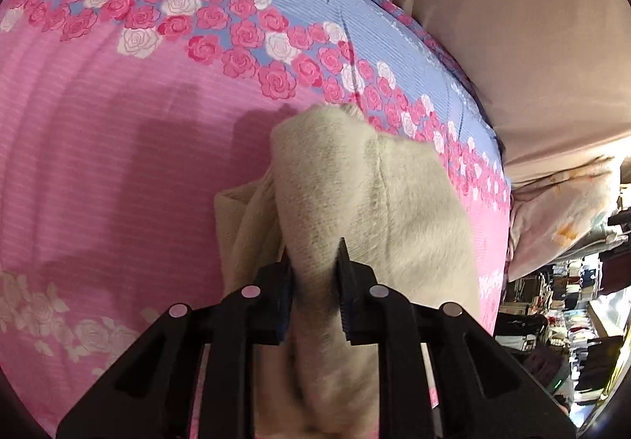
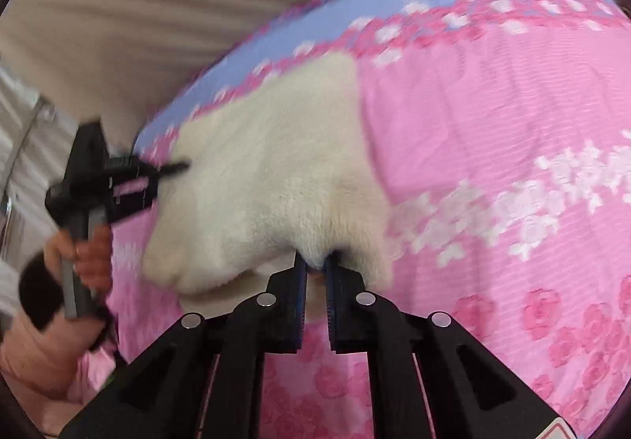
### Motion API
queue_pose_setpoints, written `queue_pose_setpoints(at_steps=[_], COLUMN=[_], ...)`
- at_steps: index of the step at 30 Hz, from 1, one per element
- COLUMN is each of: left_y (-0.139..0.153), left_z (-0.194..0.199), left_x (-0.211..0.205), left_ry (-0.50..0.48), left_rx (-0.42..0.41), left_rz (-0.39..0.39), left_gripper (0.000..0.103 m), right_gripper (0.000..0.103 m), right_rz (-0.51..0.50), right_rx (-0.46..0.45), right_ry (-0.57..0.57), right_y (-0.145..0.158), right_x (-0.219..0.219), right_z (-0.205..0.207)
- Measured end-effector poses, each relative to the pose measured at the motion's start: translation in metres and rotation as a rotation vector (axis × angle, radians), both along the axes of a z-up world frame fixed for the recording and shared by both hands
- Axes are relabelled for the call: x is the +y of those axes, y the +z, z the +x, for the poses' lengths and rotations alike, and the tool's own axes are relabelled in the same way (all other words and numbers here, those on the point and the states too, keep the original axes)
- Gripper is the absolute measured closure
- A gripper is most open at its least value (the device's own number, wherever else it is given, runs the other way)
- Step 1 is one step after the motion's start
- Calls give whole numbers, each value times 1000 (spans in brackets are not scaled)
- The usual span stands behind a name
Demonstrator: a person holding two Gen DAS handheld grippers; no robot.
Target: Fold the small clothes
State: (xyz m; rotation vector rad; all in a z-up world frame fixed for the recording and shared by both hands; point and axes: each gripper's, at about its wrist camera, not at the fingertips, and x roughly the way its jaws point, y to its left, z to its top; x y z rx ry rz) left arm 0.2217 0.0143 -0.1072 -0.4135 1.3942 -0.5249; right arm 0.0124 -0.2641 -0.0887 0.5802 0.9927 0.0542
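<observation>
Clenching the cream garment, left gripper and, seemingly, right gripper.

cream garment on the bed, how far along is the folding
Done: both grippers have a hold; the left gripper and right gripper are each shut on the cream fleece garment. In hand: it hangs bunched between them over the pink floral bedspread. Left: no neat fold shows yet, so laying it flat and folding remain.

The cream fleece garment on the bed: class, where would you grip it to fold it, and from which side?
Grip the cream fleece garment by its near edge, coming from the near side, one gripper per end; that thin hem faces the grippers.
</observation>
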Motion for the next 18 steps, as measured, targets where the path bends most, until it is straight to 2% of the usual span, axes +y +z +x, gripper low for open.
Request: queue_pose_setpoints(at_steps=[3, 4, 5, 6, 7, 8, 9, 12, 15, 18], left_y=[-15, -17, -16, -14, -14, -15, -16, -17, -16, -16], left_z=[-4, -4, -5, -5, -5, -4, -3, -2, -2, -2], left_x=[-11, -13, -14, -13, -13, -12, -11, -11, -10, -6], left_ry=[-31, -28, -24, -22, -19, -16, -13, -16, -18, -5], left_rx=[18, 10, -2, -7, -2, 5, 10, 13, 13, 23], left_rz=[30, 45, 52, 51, 47, 44, 45, 51, 53, 39], left_gripper=[73, 72, 72, 72, 71, 71, 69, 68, 67, 67], right_gripper=[93, 87, 86, 80, 58, 49, 45, 45, 44, 43], right_rz=[-103, -117, -112, -63, 3, 49, 98, 261, 438, 646], right_rx=[153, 147, 125, 91, 70, 60, 53, 117, 196, 157], right_ry=[109, 146, 184, 239, 286, 322, 378, 443, 394, 327], right_y=[-21, -16, -7, 3, 9, 10, 9, -13, -46, -51], right_x=[10, 21, 32, 46, 57, 68, 84, 106, 108, 101], right_z=[4, 1, -1, -3, -2, 1, 8, 32, 55, 63])
